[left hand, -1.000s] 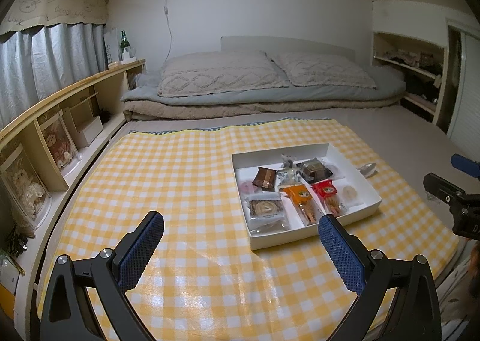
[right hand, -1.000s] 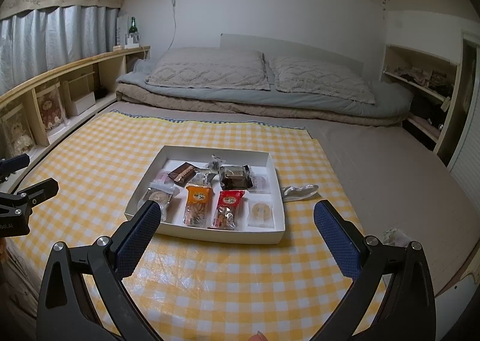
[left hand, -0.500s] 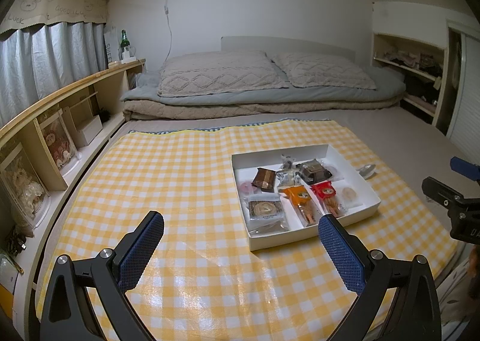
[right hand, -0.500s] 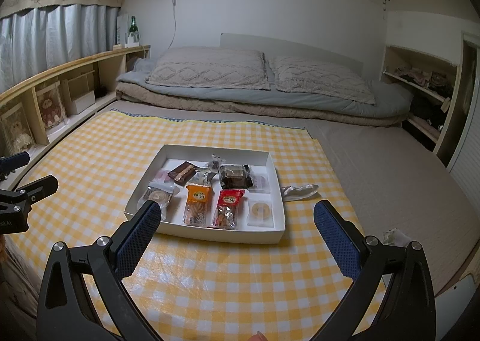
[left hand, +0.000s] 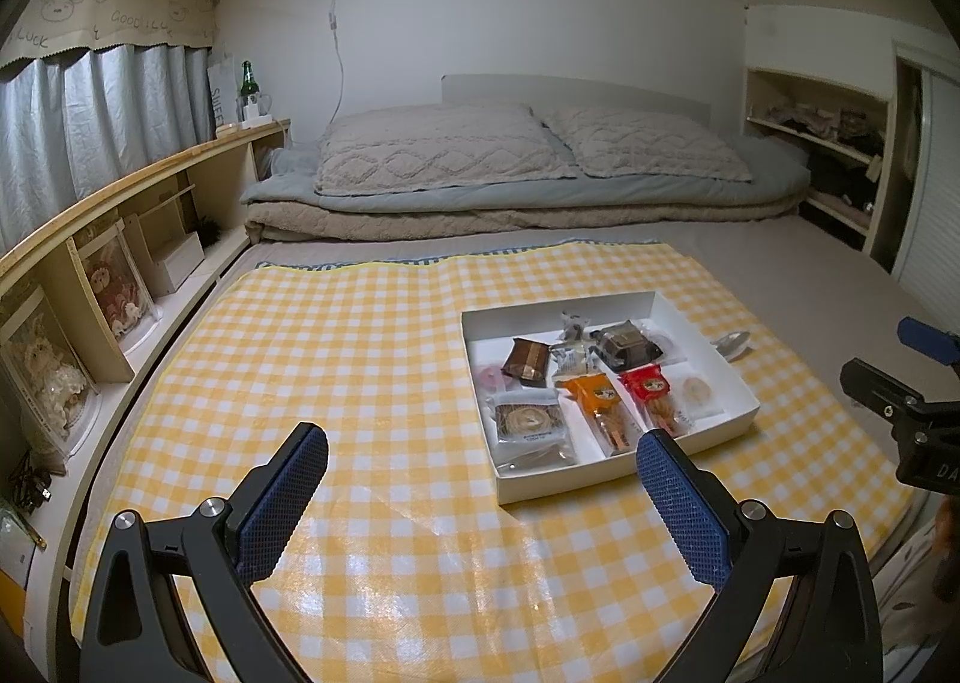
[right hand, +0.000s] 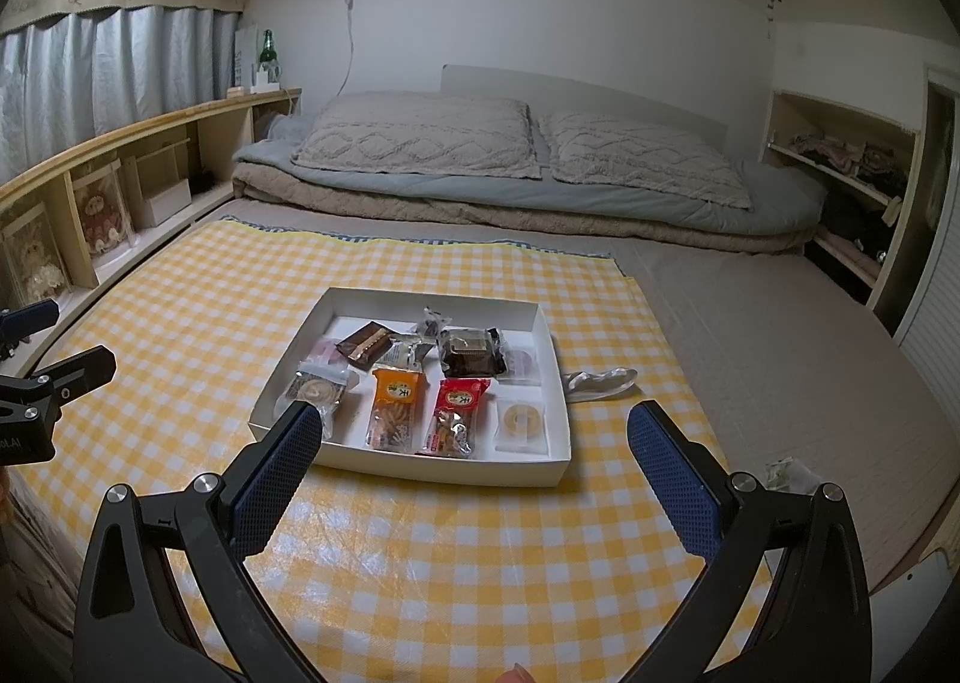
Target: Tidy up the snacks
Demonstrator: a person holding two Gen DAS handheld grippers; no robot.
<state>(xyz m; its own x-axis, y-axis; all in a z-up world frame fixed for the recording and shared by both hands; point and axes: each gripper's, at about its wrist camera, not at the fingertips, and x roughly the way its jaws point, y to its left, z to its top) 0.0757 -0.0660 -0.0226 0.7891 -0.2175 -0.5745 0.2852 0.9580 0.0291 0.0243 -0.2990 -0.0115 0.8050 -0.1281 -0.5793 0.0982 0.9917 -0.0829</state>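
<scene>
A white tray (right hand: pixel 555 365) (left hand: pixel 696 335) sits on a yellow checked cloth (right hand: pixel 180 335) (left hand: pixel 336 359). It holds several wrapped snacks: an orange packet (right hand: pixel 393 404) (left hand: pixel 600 407), a red packet (right hand: pixel 456 413) (left hand: pixel 654 398), a brown bar (right hand: pixel 365 344) (left hand: pixel 527 359), a dark cake (right hand: pixel 471 353) (left hand: pixel 627 344) and a round biscuit (right hand: pixel 522 419) (left hand: pixel 696 392). My right gripper (right hand: pixel 474 443) is open and empty, short of the tray's near edge. My left gripper (left hand: pixel 483 470) is open and empty, near the tray's near left corner.
A clear wrapper (right hand: pixel 600 380) (left hand: pixel 735 341) lies on the cloth right of the tray. Another scrap (right hand: pixel 789 470) lies on the grey mattress. Pillows (right hand: pixel 420 137) and folded bedding lie behind. A wooden shelf (left hand: pixel 120 263) runs along the left.
Both grippers have drifted very slightly; the tray and snacks have not moved. Both stay open.
</scene>
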